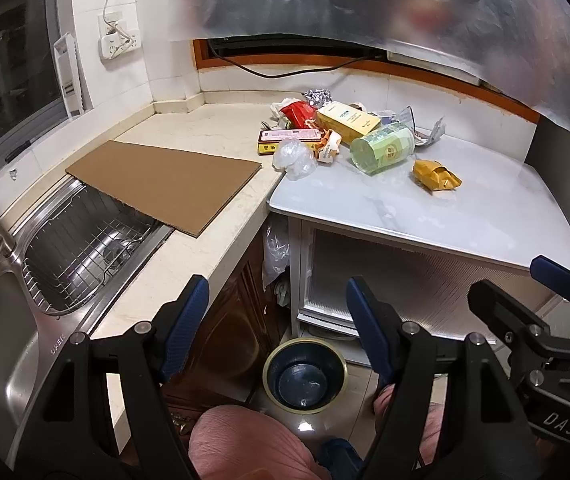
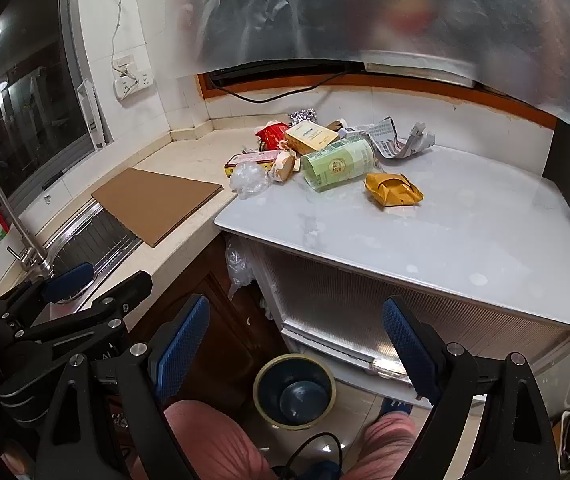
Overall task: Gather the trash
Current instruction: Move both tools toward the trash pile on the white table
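Overhead, a sheet of clear plastic film hangs across the top of both views, blurring what lies behind it. Below it, a white marble-look table butts against a cream kitchen counter, and a stainless sink with a wire rack is let into the counter's left end. A flat cardboard sheet lies on the counter, one end overhanging the sink. The trash sits in a loose pile at the back, where counter and table meet: a green cylindrical container on its side, a pale yellow box behind it, a red wrapper, a flat red-and-yellow box, a crumpled clear plastic bag at the front left, and a folded yellow packet lying apart to the right. On the tiled floor in front of the table stands a dark blue waste bin with a pale rim. The left gripper and the right gripper hover low, side by side above the bin, each with its blue-padded fingers spread wide and holding nothing.
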Motion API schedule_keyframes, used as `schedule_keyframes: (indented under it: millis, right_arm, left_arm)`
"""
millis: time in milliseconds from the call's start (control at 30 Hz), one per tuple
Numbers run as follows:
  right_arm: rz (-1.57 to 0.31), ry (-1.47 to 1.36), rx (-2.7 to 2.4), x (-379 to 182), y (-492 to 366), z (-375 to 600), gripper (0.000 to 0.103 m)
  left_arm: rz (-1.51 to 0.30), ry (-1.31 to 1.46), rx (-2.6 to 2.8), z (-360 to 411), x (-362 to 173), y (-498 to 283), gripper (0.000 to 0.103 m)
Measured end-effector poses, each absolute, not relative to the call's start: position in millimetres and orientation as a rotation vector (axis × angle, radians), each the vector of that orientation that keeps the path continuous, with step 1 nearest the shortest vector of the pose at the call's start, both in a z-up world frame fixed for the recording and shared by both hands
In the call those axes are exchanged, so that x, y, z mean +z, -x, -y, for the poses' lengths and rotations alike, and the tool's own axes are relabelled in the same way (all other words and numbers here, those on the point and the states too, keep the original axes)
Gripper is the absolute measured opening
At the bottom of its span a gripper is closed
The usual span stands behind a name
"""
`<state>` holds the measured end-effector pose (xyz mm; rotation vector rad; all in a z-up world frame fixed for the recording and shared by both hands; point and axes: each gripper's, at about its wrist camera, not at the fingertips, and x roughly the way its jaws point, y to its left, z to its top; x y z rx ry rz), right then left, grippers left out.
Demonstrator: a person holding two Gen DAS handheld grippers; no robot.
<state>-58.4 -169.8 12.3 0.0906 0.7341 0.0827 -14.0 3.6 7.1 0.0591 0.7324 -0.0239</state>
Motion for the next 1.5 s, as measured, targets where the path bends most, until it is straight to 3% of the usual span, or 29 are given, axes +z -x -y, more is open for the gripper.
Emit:
schedule_keyframes:
  millis: [1500]
  right_arm:
    - [-0.632,-0.069,0.110,46,79,165,0.090]
  left_arm:
    - [-0.660,-0.055,0.024,-11,31,32,0.069]
